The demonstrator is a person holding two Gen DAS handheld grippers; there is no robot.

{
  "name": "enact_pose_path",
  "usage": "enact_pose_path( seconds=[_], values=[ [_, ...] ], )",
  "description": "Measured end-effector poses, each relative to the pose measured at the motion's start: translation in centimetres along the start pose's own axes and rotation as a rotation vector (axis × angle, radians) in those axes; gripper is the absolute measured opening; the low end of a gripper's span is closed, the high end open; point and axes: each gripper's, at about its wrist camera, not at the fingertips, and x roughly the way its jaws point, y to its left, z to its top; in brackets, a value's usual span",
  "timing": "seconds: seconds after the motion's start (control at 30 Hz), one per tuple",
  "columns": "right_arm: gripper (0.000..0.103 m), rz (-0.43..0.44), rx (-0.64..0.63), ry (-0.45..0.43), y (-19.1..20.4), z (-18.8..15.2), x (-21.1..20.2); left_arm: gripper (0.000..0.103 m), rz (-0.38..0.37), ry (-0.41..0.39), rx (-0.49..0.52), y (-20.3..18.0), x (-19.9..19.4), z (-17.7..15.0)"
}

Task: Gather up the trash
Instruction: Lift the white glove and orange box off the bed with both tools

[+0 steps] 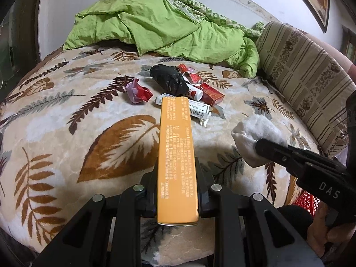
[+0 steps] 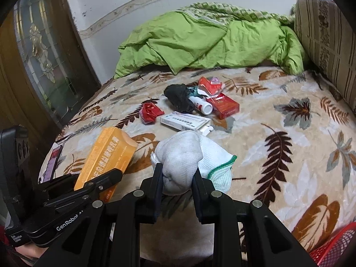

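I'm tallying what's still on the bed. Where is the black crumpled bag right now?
The black crumpled bag lies mid-bed in both views, in front of the green quilt, against the white tube and red carton.

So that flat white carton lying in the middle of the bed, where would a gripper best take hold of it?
Across its narrow width, near the free end. The white carton lies flat on the leaf-print blanket, long and thin, so its two long edges suit the jaws. I would come from above on the near side: the white bottle and red cigarette pack crowd its far side.
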Motion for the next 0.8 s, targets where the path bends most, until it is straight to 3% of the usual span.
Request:
enact_pose_path(
  seconds=[0.8],
  values=[
    [0.025, -0.007, 0.000, 0.042, -0.3, -0.2, 1.4, 0.023, -0.033, 0.001, -0.010, 0.3, 0.4, 0.2]
  ],
)
